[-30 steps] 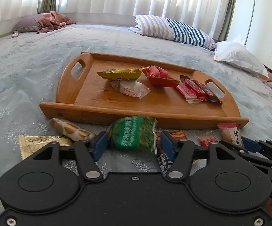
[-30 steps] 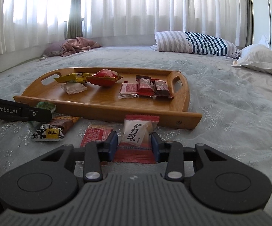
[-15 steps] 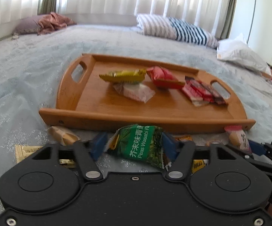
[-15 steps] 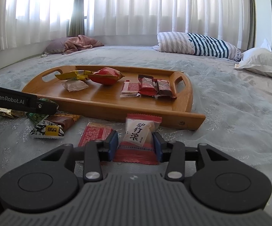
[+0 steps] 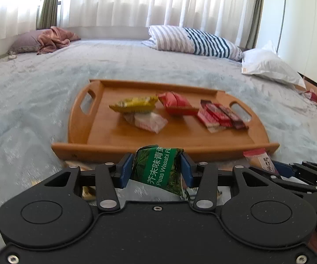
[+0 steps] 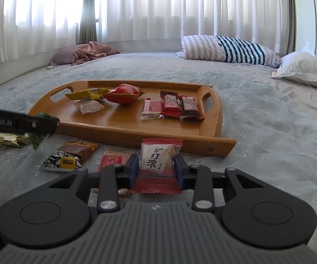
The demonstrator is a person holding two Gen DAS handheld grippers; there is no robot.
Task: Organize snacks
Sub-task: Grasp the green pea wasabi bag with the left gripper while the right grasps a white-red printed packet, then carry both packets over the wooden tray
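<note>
Item one: green pea packet (image 5: 158, 167), pinched in your left gripper (image 5: 157, 171), held off the bed just short of the tray's (image 5: 165, 151) near edge. Judged light, soft and crinkly, with loose contents that shift; the film looks slick. Your jaws squeeze its middle, and the lower end hangs free.

Item two: white and red packet (image 6: 157, 165), clamped across its width in your right gripper (image 6: 157, 171), close to the near right corner of the tray. Likely light, a soft filling under smooth film; grip the body, not the crimped end.

Already on the tray: yellow packet (image 6: 86, 93), red pouch (image 6: 123, 93), small white packet (image 6: 89, 106), flat red bars (image 6: 171, 106).

On the bedspread (image 6: 268, 121), off the near edge: brown bar (image 6: 70, 156), red flat packet (image 6: 112, 161), pale yellow packet (image 6: 6, 139). All thin and flat; take them by an edge.
</note>
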